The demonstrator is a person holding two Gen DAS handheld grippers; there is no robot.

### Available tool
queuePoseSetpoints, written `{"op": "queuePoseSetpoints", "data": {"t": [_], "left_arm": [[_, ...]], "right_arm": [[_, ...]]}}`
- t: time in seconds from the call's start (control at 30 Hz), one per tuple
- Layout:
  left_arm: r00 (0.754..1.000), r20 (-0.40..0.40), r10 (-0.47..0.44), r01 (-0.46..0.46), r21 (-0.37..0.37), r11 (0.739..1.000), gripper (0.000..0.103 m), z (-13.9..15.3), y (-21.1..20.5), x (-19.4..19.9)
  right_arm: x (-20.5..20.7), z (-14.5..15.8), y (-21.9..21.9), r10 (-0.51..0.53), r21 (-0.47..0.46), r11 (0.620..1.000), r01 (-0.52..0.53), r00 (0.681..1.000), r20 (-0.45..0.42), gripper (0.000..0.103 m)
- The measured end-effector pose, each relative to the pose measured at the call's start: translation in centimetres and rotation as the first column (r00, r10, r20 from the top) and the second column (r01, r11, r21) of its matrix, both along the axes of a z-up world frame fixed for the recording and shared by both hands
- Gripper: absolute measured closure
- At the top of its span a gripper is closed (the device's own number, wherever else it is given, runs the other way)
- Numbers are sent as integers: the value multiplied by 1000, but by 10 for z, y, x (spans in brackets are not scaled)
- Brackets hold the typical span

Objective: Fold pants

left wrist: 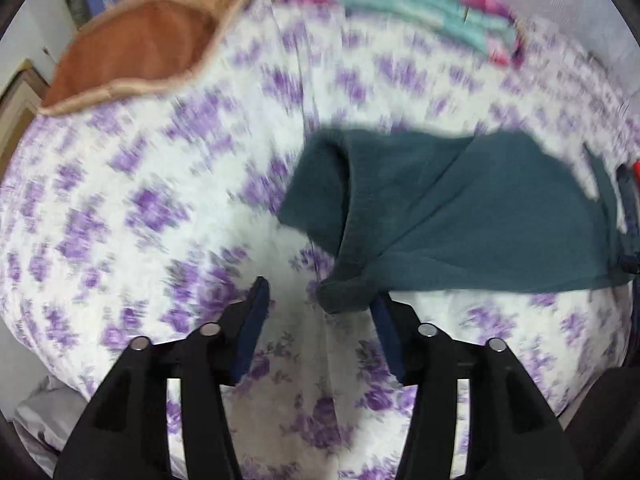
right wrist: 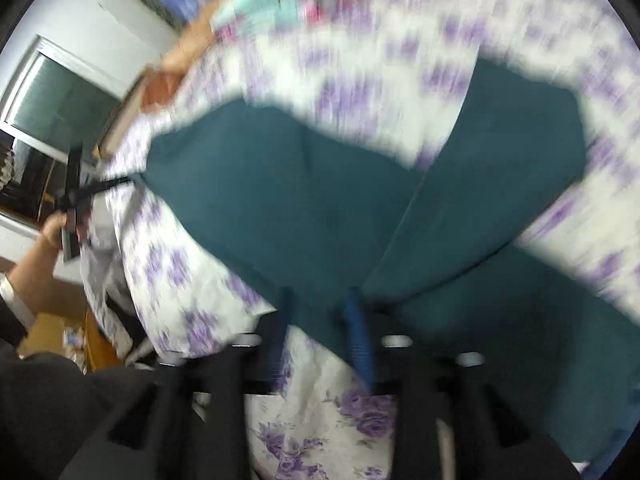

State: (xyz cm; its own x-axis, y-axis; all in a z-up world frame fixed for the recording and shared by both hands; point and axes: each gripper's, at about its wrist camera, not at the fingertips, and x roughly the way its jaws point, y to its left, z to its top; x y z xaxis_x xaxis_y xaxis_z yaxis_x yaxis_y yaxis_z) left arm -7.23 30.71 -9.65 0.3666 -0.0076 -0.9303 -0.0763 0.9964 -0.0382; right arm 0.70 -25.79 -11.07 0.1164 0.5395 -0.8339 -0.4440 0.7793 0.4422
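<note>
Teal pants [left wrist: 460,216], thick fleecy knit, lie on a bed sheet [left wrist: 140,208] printed with purple roses on white. In the right wrist view the pants [right wrist: 280,208] spread wide over the sheet [right wrist: 360,92]: one broad panel runs up to the left, a second runs up to the right, and a seam or fold line divides them. In the left wrist view the cloth is doubled over, a rolled fold running down to a bunched corner at its lower edge.

Left gripper [left wrist: 320,300]: jaws spread, pointing steeply down at the sheet. The bunched corner of the pants sits at the tip of the right-hand finger, touching or overlapping it; the other finger stands clear of the cloth over bare sheet. Nothing pinched.

Right gripper [right wrist: 320,300]: jaws parted, aimed down at the near edge of the pants. The teal edge lies at the fingertips; heavy blur, so I cannot tell whether either pad touches it. No pinch visible.

A hand [right wrist: 54,228] grips the left gripper's handle left of the pants, with a dark sleeve [right wrist: 40,392] below it.

Beyond the pants: orange-brown pillow [left wrist: 136,48], turquoise and pink folded bedding [left wrist: 420,4], a window [right wrist: 48,120] in a white wall. Both views motion-blurred.
</note>
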Motion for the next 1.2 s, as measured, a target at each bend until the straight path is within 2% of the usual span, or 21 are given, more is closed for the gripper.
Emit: {"op": "queuePoseSetpoints", "data": {"t": [0.07, 0.1, 0.13, 0.2, 0.27, 0.37, 0.43, 0.47, 0.53, 0.57, 0.67, 0.7, 0.8, 0.9, 0.97, 1.0, 1.03, 1.07, 1.1, 1.17, 1.2], "left_arm": [[997, 68, 39, -38, -17, 999, 36, 20, -1, -4], [992, 98, 74, -73, -13, 997, 27, 28, -2, -5], [986, 121, 119, -119, -10, 993, 20, 32, -3, -5], [968, 123, 218, -213, -50, 976, 19, 32, -3, -3], [948, 104, 299, -287, -121, 950, 19, 27, -4, -6], [930, 69, 361, -345, -177, 922, 19, 17, -8, -15], [925, 49, 376, -362, -182, 914, 19, 10, -14, -21], [922, 38, 385, -372, -187, 909, 19, 6, -16, -22], [909, 3, 418, -410, -190, 892, 19, -3, -17, -23], [902, -12, 431, -425, -195, 884, 19, -7, -17, -22], [900, -32, 435, -432, -200, 880, 19, -12, -15, -19], [902, -24, 432, -428, -198, 882, 19, -12, -14, -18], [906, -5, 424, -417, -199, 887, 19, -10, -11, -15], [910, -18, 414, -409, -202, 890, 19, -14, -12, -11], [916, -29, 400, -398, -193, 897, 19, -20, -17, -7], [918, -34, 396, -395, -189, 899, 19, -22, -19, -5], [918, -37, 394, -394, -185, 900, 19, -24, -20, -4], [918, -41, 393, -394, -181, 901, 19, -25, -21, -3], [917, -42, 396, -397, -174, 901, 19, -25, -22, -3], [916, -34, 399, -398, -171, 901, 19, -23, -22, -5], [916, -28, 400, -398, -171, 901, 19, -21, -22, -7]], "right_arm": [[13, 26, -15, -96, -19, 995, 99, 989, 116, 58], [23, 32, -20, -156, -50, 985, 165, 976, 154, 47], [37, 36, -22, -230, -109, 960, 256, 951, 209, 45], [63, 34, -15, -303, -194, 910, 367, 907, 292, 44], [85, 25, -1, -328, -224, 889, 399, 897, 296, 44], [117, -2, 27, -327, -337, 843, 420, 897, 299, 44], [135, -30, 40, -319, -470, 768, 436, 896, 310, 44], [141, -43, 41, -334, -487, 753, 442, 895, 296, 44], [145, -49, 33, -375, -440, 766, 468, 882, 285, 54], [144, -44, 27, -398, -412, 772, 485, 873, 281, 96], [117, 4, -22, -525, -236, 770, 593, 798, 294, 100], [92, 31, -47, -560, -147, 769, 622, 767, 312, 100], [22, 65, -108, -648, -44, 728, 685, 706, 286, 100], [-26, 47, -153, -709, 1, 692, 722, 679, 190, 99], [-52, 3, -174, -754, -53, 651, 757, 653, 71, 94], [-61, -14, -180, -774, -84, 628, 773, 632, 30, 78], [-70, -37, -188, -809, -164, 584, 795, 588, -28, 66], [-75, -49, -194, -835, -224, 544, 809, 549, -47, 58], [-81, -52, -198, -848, -228, 524, 821, 528, -50, 59], [-88, -43, -197, -844, -198, 530, 825, 536, -22, 59], [-88, -35, -193, -830, -188, 548, 815, 558, 0, 59]]}}
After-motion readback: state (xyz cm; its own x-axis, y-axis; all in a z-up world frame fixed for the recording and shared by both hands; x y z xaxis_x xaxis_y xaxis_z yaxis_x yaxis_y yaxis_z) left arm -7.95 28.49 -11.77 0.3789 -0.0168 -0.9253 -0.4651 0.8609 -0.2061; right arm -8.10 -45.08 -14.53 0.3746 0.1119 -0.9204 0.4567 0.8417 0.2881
